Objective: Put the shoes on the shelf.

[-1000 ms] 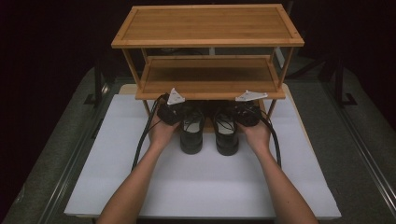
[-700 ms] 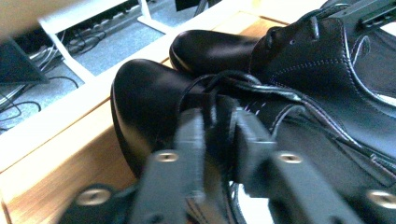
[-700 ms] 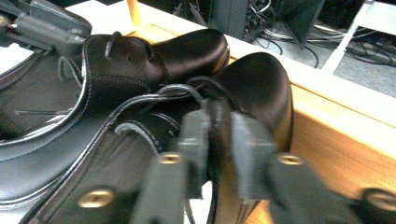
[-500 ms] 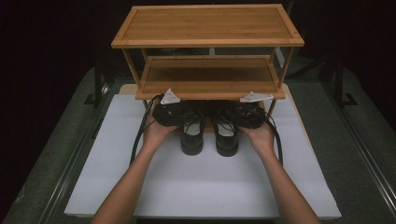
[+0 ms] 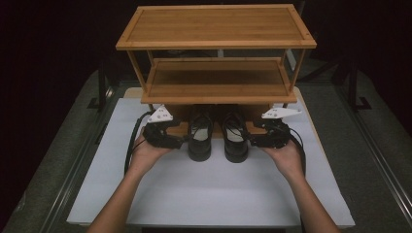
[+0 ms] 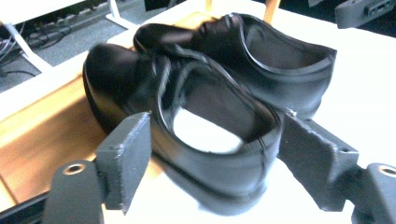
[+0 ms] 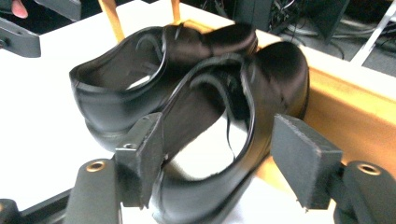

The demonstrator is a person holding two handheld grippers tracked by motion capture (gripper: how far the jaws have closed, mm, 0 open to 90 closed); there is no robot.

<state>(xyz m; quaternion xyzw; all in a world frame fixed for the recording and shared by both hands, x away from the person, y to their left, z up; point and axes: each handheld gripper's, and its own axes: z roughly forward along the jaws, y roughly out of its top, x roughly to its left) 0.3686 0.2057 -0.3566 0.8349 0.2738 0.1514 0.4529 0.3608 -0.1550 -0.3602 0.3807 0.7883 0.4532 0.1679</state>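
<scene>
Two black lace-up shoes stand side by side, the left shoe (image 5: 199, 141) and the right shoe (image 5: 234, 141), toes tucked under the bamboo rack's lower shelf (image 5: 216, 80). Their toes rest on the rack's wooden base and their heels on the white mat. My left gripper (image 5: 178, 141) sits just left of the left shoe, jaws wide apart; in the left gripper view the left gripper (image 6: 215, 126) frames that shoe's heel (image 6: 219, 154). My right gripper (image 5: 255, 141) sits just right of the right shoe, also open, and in its own view the right gripper (image 7: 219, 123) frames the heel (image 7: 205, 154).
The two-tier bamboo rack has a bare top shelf (image 5: 216, 26) and slim legs (image 5: 141, 73) at the corners. A white mat (image 5: 209, 194) covers the table in front. Dark metal rails (image 5: 73, 179) run along both table sides.
Both hands have drawn outward and a little back from the shoes. The shoes stay where they were under the lower shelf.
</scene>
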